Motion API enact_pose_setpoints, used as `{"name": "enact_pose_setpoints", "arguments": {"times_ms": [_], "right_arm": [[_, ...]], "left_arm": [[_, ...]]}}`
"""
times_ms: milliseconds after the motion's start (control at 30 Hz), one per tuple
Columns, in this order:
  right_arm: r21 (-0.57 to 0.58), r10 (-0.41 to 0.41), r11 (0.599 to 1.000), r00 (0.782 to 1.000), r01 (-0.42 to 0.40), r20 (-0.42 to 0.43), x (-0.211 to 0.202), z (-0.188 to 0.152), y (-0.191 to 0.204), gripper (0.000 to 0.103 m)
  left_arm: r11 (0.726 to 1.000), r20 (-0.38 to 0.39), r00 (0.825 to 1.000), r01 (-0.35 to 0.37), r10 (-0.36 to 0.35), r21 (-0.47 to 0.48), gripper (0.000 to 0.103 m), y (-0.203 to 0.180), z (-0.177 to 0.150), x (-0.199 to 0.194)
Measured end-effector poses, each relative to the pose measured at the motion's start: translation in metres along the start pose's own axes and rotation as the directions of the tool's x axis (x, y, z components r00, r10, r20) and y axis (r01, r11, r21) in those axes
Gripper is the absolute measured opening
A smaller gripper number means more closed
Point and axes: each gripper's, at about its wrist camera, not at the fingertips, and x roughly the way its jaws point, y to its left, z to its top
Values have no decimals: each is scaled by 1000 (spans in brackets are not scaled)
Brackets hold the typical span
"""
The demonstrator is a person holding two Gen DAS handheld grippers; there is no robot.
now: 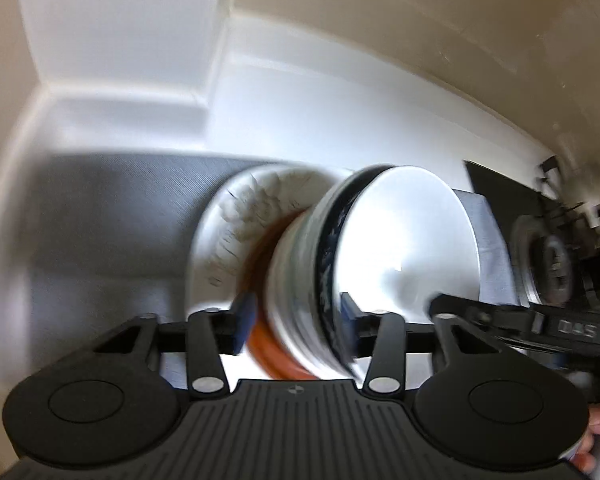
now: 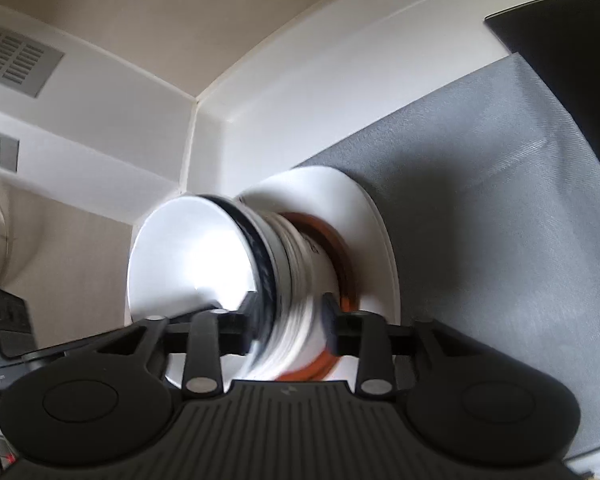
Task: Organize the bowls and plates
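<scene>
A stack of nested bowls (image 1: 300,280), white with a dark-rimmed top bowl (image 1: 404,240) and an orange bowl (image 1: 268,344) at the bottom, rests on a white plate (image 1: 228,232). My left gripper (image 1: 296,322) is shut on the stack's near side. In the right wrist view the same stack (image 2: 288,280) sits on the plate (image 2: 364,224), and my right gripper (image 2: 286,322) is shut on it from the opposite side. The views are tilted and blurred.
A grey mat (image 2: 480,200) lies under the plate inside a white-walled corner (image 2: 196,120). The right gripper's body (image 1: 560,320) shows at right in the left wrist view. A dark panel (image 2: 560,32) lies beyond the mat.
</scene>
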Motion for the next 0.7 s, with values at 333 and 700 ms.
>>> {"name": "enact_pose_setpoints", "arguments": {"times_ms": [333, 700], "right_arm": [[15, -159, 987, 980, 158, 119, -94, -71, 19, 81], [-315, -334, 874, 928, 371, 165, -189, -132, 105, 88]], "left_arm": [[982, 242, 953, -186, 184, -15, 81, -29, -44, -108], [947, 300, 898, -303, 321, -108, 95, -158, -112, -249]]}}
